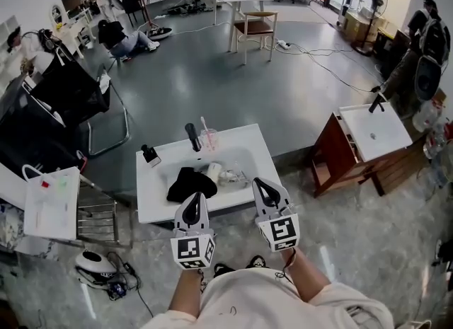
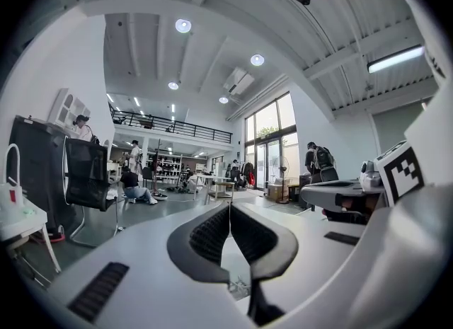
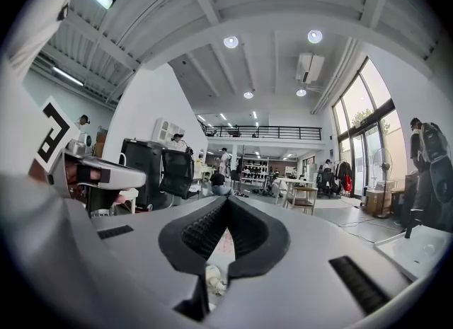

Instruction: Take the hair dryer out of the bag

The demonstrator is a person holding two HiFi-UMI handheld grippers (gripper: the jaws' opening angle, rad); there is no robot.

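A black bag (image 1: pixel 188 183) lies slumped in the basin of a white washstand (image 1: pixel 152 197) in the head view. Beside it sit a white object (image 1: pixel 214 170) and a clear crumpled wrapper (image 1: pixel 231 177). No hair dryer shows outside the bag. My left gripper (image 1: pixel 192 200) hovers level above the washstand's near edge, just in front of the bag, shut and empty. My right gripper (image 1: pixel 264 185) hangs level at the basin's right side, also shut with nothing held. In the left gripper view the left gripper (image 2: pixel 229 207) has its pads pressed together, as does the right gripper (image 3: pixel 226 201) in its own view.
A black faucet (image 1: pixel 192 136), a cup with a toothbrush (image 1: pixel 209 139) and a small black item (image 1: pixel 149 154) stand at the washstand's back. A second wooden sink cabinet (image 1: pixel 371 136) is at right, a white side table (image 1: pixel 51 204) at left. People sit and stand farther off.
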